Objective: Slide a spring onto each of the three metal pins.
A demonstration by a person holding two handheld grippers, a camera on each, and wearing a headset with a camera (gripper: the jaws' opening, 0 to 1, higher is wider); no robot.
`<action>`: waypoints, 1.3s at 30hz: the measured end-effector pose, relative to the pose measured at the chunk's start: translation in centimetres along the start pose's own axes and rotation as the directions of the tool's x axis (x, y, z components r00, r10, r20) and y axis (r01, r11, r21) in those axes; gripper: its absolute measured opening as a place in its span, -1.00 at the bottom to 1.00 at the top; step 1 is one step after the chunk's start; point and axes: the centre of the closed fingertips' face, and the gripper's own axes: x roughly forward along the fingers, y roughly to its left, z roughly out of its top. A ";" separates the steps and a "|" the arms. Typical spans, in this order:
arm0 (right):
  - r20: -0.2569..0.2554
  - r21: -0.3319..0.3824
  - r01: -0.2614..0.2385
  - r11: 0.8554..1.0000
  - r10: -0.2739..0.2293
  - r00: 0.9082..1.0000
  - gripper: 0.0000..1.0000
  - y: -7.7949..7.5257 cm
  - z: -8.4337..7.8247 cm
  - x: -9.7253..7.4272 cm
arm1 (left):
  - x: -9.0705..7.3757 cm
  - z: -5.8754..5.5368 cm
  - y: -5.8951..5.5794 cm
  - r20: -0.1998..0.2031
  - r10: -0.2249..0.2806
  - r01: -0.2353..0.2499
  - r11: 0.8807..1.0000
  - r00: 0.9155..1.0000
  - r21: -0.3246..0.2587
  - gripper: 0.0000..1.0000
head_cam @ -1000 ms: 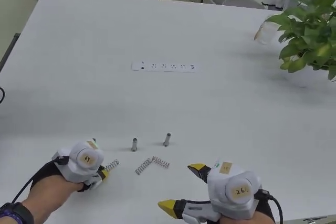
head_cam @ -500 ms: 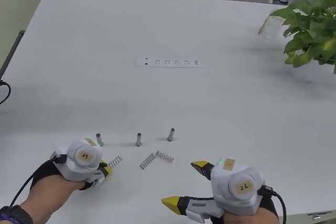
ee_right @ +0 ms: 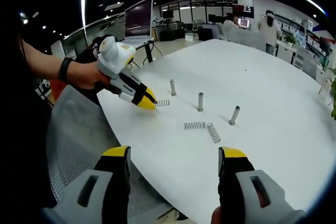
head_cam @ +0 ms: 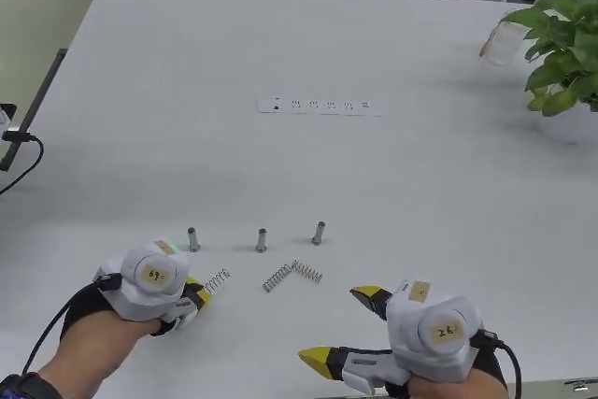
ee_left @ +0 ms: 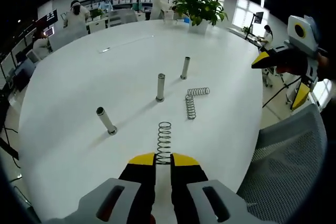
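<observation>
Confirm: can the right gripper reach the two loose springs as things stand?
Probably yes. The right gripper is open, and the two loose springs lie on bare table ahead of its jaws with nothing between. The left gripper, shut on the third spring, sits off to the side.

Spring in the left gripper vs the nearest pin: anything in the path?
Nothing visible. The left gripper holds the spring by one end, and bare table lies between it and the nearest pin. The two loose springs lie off to the side, by the middle pin, clear of that line.
</observation>
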 end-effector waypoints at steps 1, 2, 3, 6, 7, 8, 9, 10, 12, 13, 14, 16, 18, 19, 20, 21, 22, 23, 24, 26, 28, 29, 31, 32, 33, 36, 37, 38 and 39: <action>-0.001 -0.001 -0.001 1.000 0.001 1.000 0.33 0.0 0.0 0.0 | -0.2 0.0 -0.1 0.002 0.001 -0.001 1.000 1.000 -0.001 -0.95; -0.002 -0.003 -0.002 1.000 0.002 1.000 0.33 0.0 0.0 0.0 | -0.4 0.1 -0.1 0.004 0.003 -0.003 1.000 1.000 -0.002 -0.95; -0.001 -0.004 -0.003 1.000 0.003 1.000 0.33 0.0 0.0 0.0 | -0.4 0.0 -0.1 0.006 0.004 -0.004 1.000 1.000 -0.003 -0.95; 0.002 -0.006 -0.006 1.000 0.006 1.000 0.32 0.0 0.2 0.1 | -1.0 0.1 -0.4 0.016 0.007 -0.007 1.000 1.000 -0.009 -0.95; 0.002 -0.007 -0.008 1.000 0.008 1.000 0.32 0.0 0.3 0.2 | -1.1 0.1 -0.5 0.020 0.006 -0.006 1.000 1.000 -0.009 -0.95; 0.002 -0.008 -0.011 1.000 0.011 1.000 0.32 0.1 0.3 0.3 | -1.2 0.1 -0.6 0.021 0.006 -0.005 1.000 1.000 -0.008 -0.95; 0.002 -0.012 -0.015 1.000 0.015 1.000 0.32 0.2 0.3 0.4 | -1.3 0.1 -0.8 0.023 0.003 -0.003 1.000 1.000 -0.007 -0.95; 0.001 -0.014 -0.017 1.000 0.017 1.000 0.32 0.2 0.3 0.4 | -1.4 0.1 -0.9 0.025 0.003 -0.003 1.000 1.000 -0.006 -0.95; 0.000 -0.017 -0.023 1.000 0.023 1.000 0.31 0.4 0.4 0.6 | -1.6 0.1 -1.2 0.027 -0.002 0.002 1.000 1.000 -0.001 -0.95; 0.000 -0.018 -0.027 0.999 0.027 1.000 0.31 0.5 0.4 0.7 | -1.8 0.1 -1.4 0.030 -0.003 0.003 1.000 1.000 0.001 -0.95; 0.000 -0.019 -0.030 0.999 0.030 1.000 0.30 0.6 0.4 0.8 | -2.0 0.2 -1.6 0.034 -0.004 0.004 1.000 0.999 0.003 -0.95; 0.000 -0.021 -0.037 0.999 0.037 0.999 0.29 0.8 0.5 0.9 | -2.2 0.2 -1.8 0.037 -0.006 0.006 1.000 0.999 0.005 -0.95; -0.001 -0.029 -0.051 0.998 0.051 0.999 0.26 1.2 0.6 1.1 | -2.4 0.2 -2.2 0.040 -0.010 0.009 1.000 0.999 0.014 -0.95; -0.002 -0.032 -0.055 0.998 0.055 0.998 0.26 1.3 0.6 1.2 | -2.5 0.2 -2.4 0.040 -0.015 0.014 1.000 0.999 0.020 -0.95; -0.003 -0.033 -0.060 0.998 0.060 0.998 0.25 1.4 0.6 1.3 | -2.6 0.2 -2.5 0.040 -0.017 0.016 1.000 0.999 0.024 -0.95; -0.003 -0.033 -0.062 0.998 0.062 0.998 0.25 1.5 0.6 1.3 | -2.6 0.2 -2.6 0.040 -0.018 0.017 0.999 0.999 0.027 -0.95; -0.003 -0.037 -0.070 0.997 0.070 0.998 0.24 1.7 0.6 1.4 | -2.7 0.2 -2.8 0.038 -0.022 0.020 0.999 0.999 0.036 -0.95; -0.003 -0.038 -0.074 0.997 0.074 0.997 0.22 1.8 0.7 1.5 | -2.8 0.2 -3.0 0.039 -0.025 0.023 0.999 0.999 0.039 -0.95; -0.002 -0.040 -0.080 0.996 0.080 0.997 0.21 2.0 0.7 1.6 | -2.9 0.3 -3.2 0.041 -0.027 0.025 0.999 0.999 0.045 -0.95; -0.002 -0.043 -0.087 0.995 0.087 0.996 0.19 2.2 0.7 1.7 | -3.1 0.5 -3.4 0.043 -0.033 0.031 0.998 0.999 0.054 -0.95; -0.002 -0.043 -0.095 0.995 0.095 0.995 0.16 2.4 0.7 1.8 | -3.3 0.7 -3.8 0.046 -0.039 0.036 0.997 0.998 0.064 -0.95; -0.004 -0.042 -0.101 0.994 0.100 0.995 0.13 2.5 0.7 1.9 | -3.4 0.9 -4.1 0.049 -0.044 0.041 0.997 0.998 0.070 -0.95; -0.002 -0.044 -0.110 0.993 0.110 0.994 0.09 2.7 0.8 2.0 | -3.5 1.0 -4.5 0.051 -0.053 0.049 0.995 0.997 0.086 -0.95; -0.002 -0.046 -0.114 0.992 0.114 0.994 0.09 2.8 0.8 2.1 | -3.6 1.2 -4.8 0.053 -0.060 0.055 0.994 0.997 0.095 -0.95; -0.003 -0.046 -0.118 0.992 0.118 0.993 0.09 2.9 0.8 2.1 | -3.7 1.3 -5.1 0.055 -0.066 0.060 0.993 0.996 0.098 -0.95; -0.008 -0.056 -0.135 0.989 0.135 0.991 0.05 3.2 0.9 2.4 | -4.0 1.4 -6.0 0.054 -0.083 0.076 0.988 0.995 0.132 -0.95; -0.008 -0.059 -0.141 0.988 0.141 0.990 0.04 3.3 1.0 2.5 | -4.0 1.4 -6.1 0.054 -0.084 0.077 0.988 0.995 0.134 -0.95; -0.008 -0.060 -0.143 0.988 0.143 0.990 0.03 3.3 1.0 2.5 | -4.0 1.5 -6.4 0.055 -0.091 0.083 0.987 0.994 0.139 -0.95; -0.008 -0.063 -0.147 0.987 0.146 0.989 0.01 3.3 1.1 2.6 | -4.0 1.5 -6.6 0.058 -0.095 0.086 0.986 0.994 0.143 -0.95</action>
